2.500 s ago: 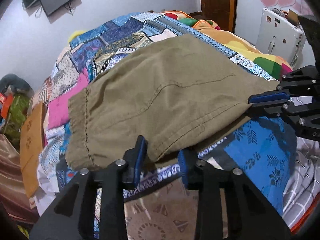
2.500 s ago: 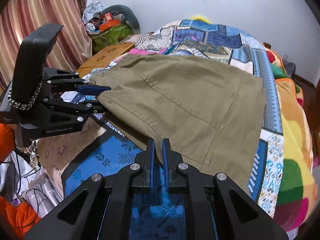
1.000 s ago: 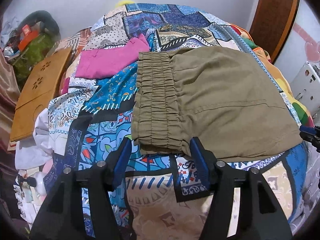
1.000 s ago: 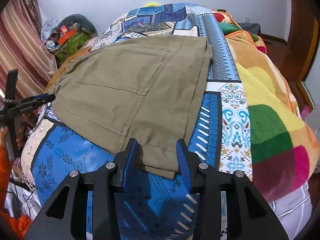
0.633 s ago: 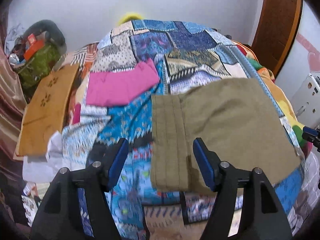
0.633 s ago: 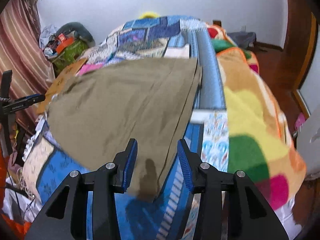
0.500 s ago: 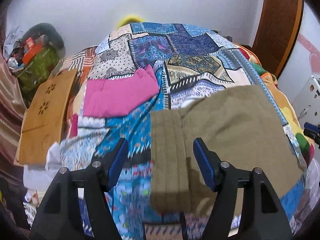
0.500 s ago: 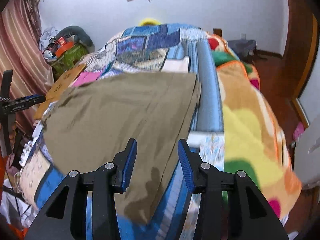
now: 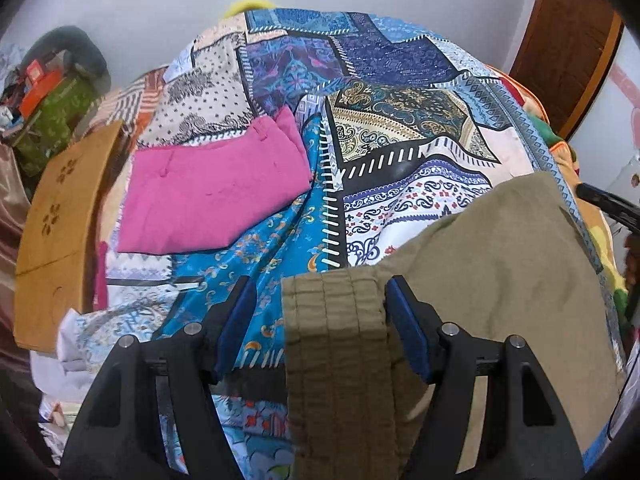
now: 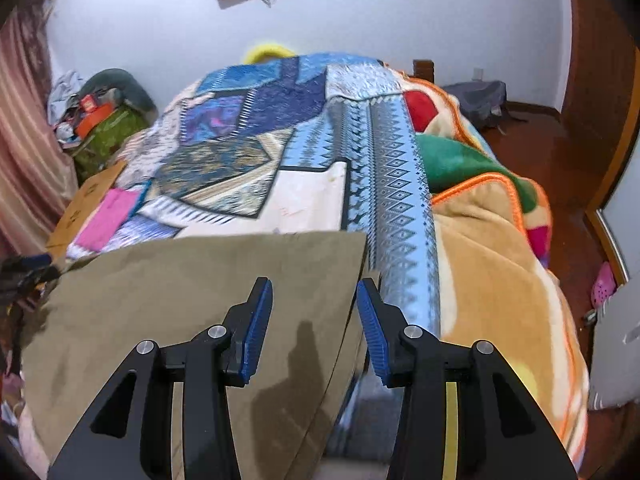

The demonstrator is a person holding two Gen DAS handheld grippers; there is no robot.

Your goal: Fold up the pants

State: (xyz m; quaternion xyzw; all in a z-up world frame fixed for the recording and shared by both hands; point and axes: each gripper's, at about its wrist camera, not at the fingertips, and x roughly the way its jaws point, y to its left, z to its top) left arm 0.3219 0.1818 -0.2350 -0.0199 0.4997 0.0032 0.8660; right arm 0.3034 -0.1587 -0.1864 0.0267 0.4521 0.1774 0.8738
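Observation:
Folded olive-khaki pants lie on the patchwork bedspread. In the left wrist view their elastic waistband sits between the fingers of my left gripper, which is open and above it. In the right wrist view the pants fill the lower left, and my right gripper is open over their right hem edge. Neither gripper holds cloth.
A folded pink garment lies on the bed to the left. A wooden board and a green bag stand past the left edge. A fleece blanket covers the bed's right side. A dark wooden door is at right.
Both grippers have let go of the pants, opened and moved up and back. The pants now lie folded and lower in both views, with more of the bed showing.

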